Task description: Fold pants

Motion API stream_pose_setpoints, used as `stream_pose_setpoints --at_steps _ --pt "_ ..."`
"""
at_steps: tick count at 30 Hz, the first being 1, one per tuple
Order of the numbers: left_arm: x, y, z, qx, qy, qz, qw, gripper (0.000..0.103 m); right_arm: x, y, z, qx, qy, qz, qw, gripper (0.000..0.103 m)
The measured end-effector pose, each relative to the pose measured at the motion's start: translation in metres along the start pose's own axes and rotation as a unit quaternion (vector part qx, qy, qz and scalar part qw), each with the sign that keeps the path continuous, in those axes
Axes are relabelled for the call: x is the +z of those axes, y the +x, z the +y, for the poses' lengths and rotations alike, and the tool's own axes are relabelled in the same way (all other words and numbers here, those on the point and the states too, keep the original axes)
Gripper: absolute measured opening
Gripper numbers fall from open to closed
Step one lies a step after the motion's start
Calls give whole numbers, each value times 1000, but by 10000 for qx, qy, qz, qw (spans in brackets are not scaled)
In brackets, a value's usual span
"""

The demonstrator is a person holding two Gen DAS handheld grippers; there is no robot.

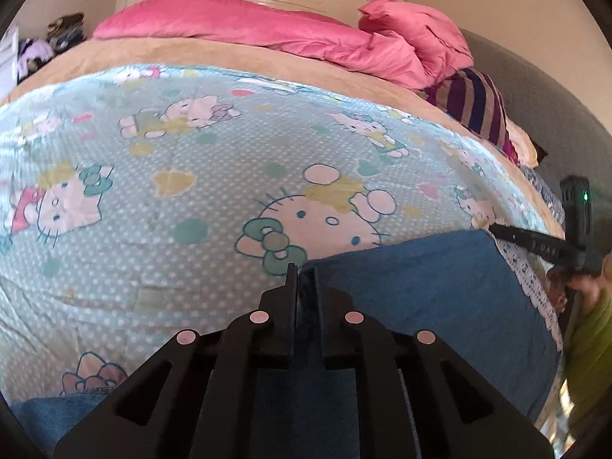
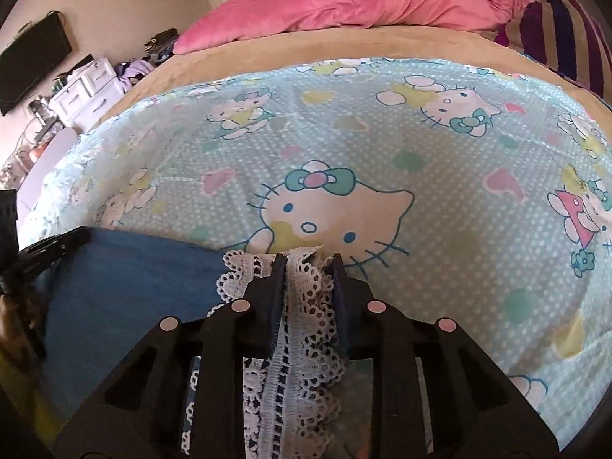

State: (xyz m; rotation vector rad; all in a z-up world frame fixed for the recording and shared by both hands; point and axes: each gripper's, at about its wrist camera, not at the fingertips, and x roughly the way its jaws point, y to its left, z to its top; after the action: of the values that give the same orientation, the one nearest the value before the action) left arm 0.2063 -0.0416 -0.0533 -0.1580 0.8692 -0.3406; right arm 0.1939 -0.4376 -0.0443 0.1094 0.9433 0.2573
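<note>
Blue pants (image 1: 440, 287) with a white lace trim (image 2: 306, 306) lie flat on a Hello Kitty sheet (image 1: 191, 191) near the bed's front edge. My left gripper (image 1: 305, 271) is shut on the pants' far left corner, with blue cloth pinched between its fingers. My right gripper (image 2: 308, 260) is shut on the lace-trimmed end of the pants (image 2: 134, 287), lace bunched between its fingers. Each gripper shows in the other's view: the right gripper (image 1: 493, 227) at the pants' far right corner, the left gripper (image 2: 78, 235) at the far left corner.
A pink duvet (image 1: 248, 26) is heaped along the far side of the bed and a striped pillow (image 1: 474, 103) lies at the right by the grey headboard (image 1: 535, 88). White drawers (image 2: 88, 91) stand beyond the bed's left side. A person's green sleeve (image 1: 589, 344) is at the right.
</note>
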Motion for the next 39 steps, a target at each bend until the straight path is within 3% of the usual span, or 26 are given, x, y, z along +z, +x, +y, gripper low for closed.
stream_pose_setpoints --at_steps 5,8,10,16,20,25,27,29,31,34,37,39 --pt "0 -1 12 -58 -328 -14 9994 24 -2 1 8 -409 -293 -15 9987 27" --pt "0 -23 23 -81 -600 -257 9978 32 -1 -10 9 -680 -285 -72 9972 40" --pt "-1 -40 29 -82 -660 -391 9970 46 0 -22 7 -707 -144 -137 9973 45" --pt "-14 -96 40 324 -715 -641 9948 67 -14 -69 20 -641 -354 -446 9963 59" --pt "-33 -126 44 820 -653 -759 9916 67 -31 -86 40 -470 -564 -490 9961 63" --pt "-49 -136 34 805 -537 -520 9939 68 -51 -90 74 -160 -815 -432 9956 67" --pt "-54 -130 27 887 -402 -353 9946 80 -60 -87 88 -7 -945 -318 9950 69" --pt "-61 -118 27 1120 -374 -73 9930 81 -70 -81 100 67 -1111 -118 9937 69" --pt "-66 -110 40 1243 -547 113 9907 81 -78 -77 109 38 -1203 11 9927 70" --pt "-72 -110 61 1129 -787 102 9904 77 -88 -71 112 -146 -1276 245 9914 71" --pt "-75 -112 65 1027 -796 85 9915 77 -96 -64 100 -841 -1273 478 9871 71" --pt "-75 -111 64 1060 -761 94 9914 77 -100 -67 83 -698 -945 480 9919 70"
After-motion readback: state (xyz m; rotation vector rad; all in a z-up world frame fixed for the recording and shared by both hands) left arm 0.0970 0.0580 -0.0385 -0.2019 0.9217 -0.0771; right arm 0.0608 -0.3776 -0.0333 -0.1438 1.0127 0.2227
